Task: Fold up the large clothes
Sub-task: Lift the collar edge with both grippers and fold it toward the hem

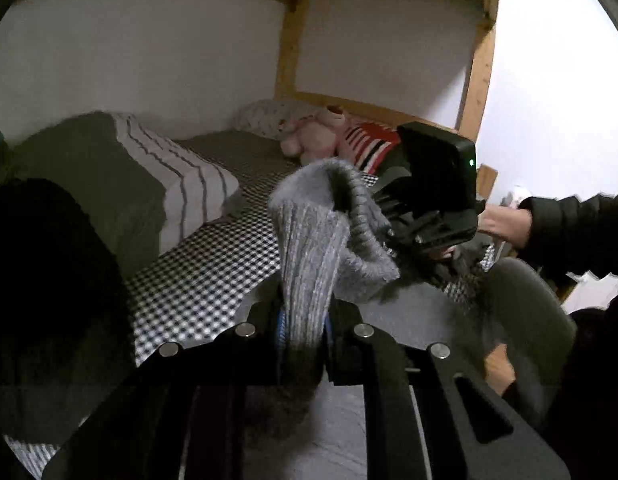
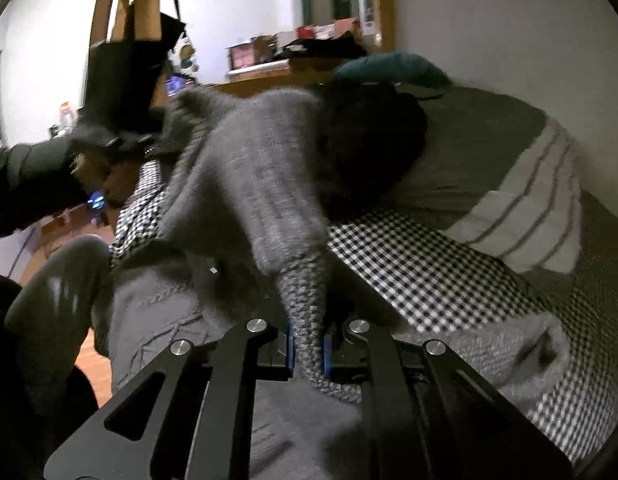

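A grey knit sweater (image 1: 309, 248) is lifted over the checked bed sheet (image 1: 205, 280). My left gripper (image 1: 303, 332) is shut on a ribbed fold of it, which rises from between the blue pads. In the right wrist view, my right gripper (image 2: 307, 348) is shut on another bunched strip of the sweater (image 2: 245, 168). The cloth runs from there up and left to the left gripper (image 2: 149, 146), held by a dark-sleeved hand. The rest of the sweater lies on the bed below. The right gripper (image 1: 405, 236) also shows at the right of the left wrist view, gripping the cloth.
A folded green and striped duvet (image 1: 149, 184) lies along the wall, with a black garment (image 2: 369, 148) on it. A pink plush toy (image 1: 313, 140) and a pillow (image 1: 269, 116) sit at the far end. Wooden bunk posts (image 1: 479, 76) frame the bed. The person's knee (image 2: 57, 284) is at the bed edge.
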Demonstrator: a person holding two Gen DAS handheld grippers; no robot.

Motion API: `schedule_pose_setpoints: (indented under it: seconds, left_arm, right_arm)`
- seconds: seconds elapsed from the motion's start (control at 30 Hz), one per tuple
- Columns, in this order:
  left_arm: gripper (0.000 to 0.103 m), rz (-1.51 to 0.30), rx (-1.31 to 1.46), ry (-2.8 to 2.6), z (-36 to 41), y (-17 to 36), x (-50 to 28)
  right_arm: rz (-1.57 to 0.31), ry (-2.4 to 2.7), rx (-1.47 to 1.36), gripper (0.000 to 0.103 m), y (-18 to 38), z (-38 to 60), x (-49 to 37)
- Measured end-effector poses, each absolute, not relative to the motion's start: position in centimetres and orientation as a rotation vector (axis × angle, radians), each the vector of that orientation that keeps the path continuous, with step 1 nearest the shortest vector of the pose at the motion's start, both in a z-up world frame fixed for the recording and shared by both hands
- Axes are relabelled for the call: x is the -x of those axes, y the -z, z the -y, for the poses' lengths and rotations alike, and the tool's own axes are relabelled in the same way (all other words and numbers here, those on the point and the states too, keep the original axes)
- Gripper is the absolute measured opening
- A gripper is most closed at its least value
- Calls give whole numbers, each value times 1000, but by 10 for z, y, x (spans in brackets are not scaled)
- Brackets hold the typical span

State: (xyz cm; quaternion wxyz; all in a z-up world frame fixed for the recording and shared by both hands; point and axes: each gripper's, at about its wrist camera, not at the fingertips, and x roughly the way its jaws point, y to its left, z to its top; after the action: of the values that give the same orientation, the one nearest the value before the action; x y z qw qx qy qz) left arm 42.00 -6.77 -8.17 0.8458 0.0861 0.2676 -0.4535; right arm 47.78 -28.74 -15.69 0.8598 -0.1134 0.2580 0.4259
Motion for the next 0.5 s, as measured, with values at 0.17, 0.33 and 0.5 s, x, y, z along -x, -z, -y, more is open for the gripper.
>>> schedule_pose_setpoints:
  seconds: [0.17,0.33,0.5]
  left_arm:
    - [13,-572,-258,954,65,108,-363]
    - [13,-654,-387,946,74,147,-322]
    - [14,-761,-604,922,86,199,-293]
  right_arm:
    - [-552,-861,222,10,175,291,-431]
    - [-588,-835,299,10,203,286,-390]
    - [-631,-807,515,10,245,266,-356]
